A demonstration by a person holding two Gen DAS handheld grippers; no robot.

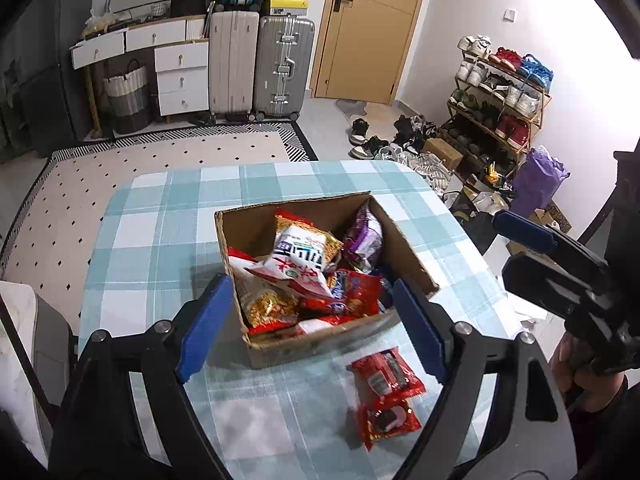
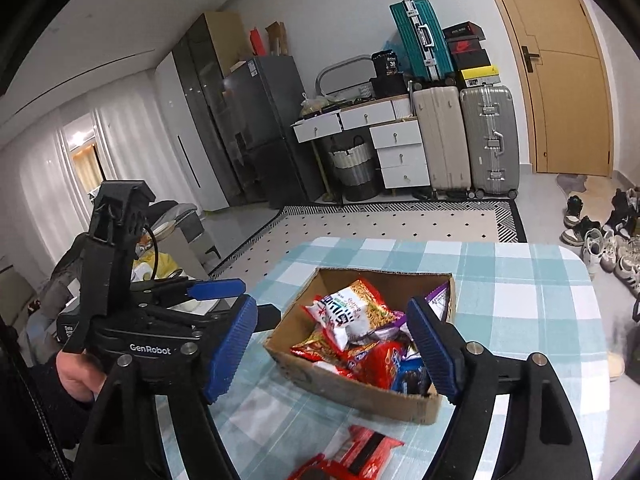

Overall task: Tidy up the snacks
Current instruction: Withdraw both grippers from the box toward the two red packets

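A cardboard box (image 1: 404, 240) full of snack packets stands on the checked table (image 1: 160, 240); it also shows in the right wrist view (image 2: 352, 392). Two red snack packets (image 1: 388, 372) (image 1: 390, 420) lie on the table just in front of the box, and show in the right wrist view (image 2: 360, 452). My left gripper (image 1: 312, 328) is open and empty, held above the box's near edge. My right gripper (image 2: 332, 348) is open and empty above the box. The right gripper shows at the right in the left wrist view (image 1: 536, 236); the left gripper shows in the right wrist view (image 2: 216, 288).
Suitcases (image 1: 260, 64), a white drawer unit (image 1: 180, 76) and a wooden door (image 1: 368, 28) stand at the back. A shoe rack (image 1: 500, 96) and loose shoes (image 1: 372, 144) are at the right. A patterned rug (image 1: 160, 160) lies beyond the table.
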